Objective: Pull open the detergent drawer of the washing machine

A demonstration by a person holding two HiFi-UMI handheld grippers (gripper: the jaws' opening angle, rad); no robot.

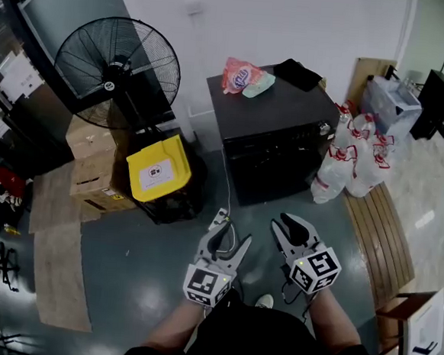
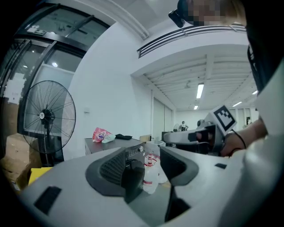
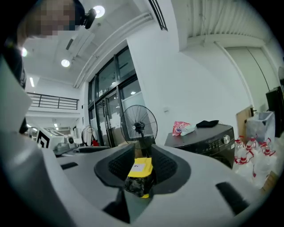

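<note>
The washing machine (image 1: 271, 138) is a dark box against the white wall, and the front panel strip (image 1: 283, 133) under its lid looks flush and closed. It also shows in the right gripper view (image 3: 208, 142) and, between the jaws, in the left gripper view (image 2: 128, 153). My left gripper (image 1: 231, 231) (image 2: 144, 166) hangs over the floor well short of the machine, jaws wide apart and empty. Beside it, my right gripper (image 1: 292, 230) (image 3: 142, 166) is level, its jaws narrowly parted with nothing in them. Neither touches the machine.
A pink bag (image 1: 241, 76) and black cloth (image 1: 297, 73) lie on the machine's lid. Left of it stand a large fan (image 1: 117, 65), a yellow-lidded bin (image 1: 158, 168) and cardboard boxes (image 1: 93, 166). Packs of water bottles (image 1: 349, 160) and a wooden bench (image 1: 382, 231) are to the right.
</note>
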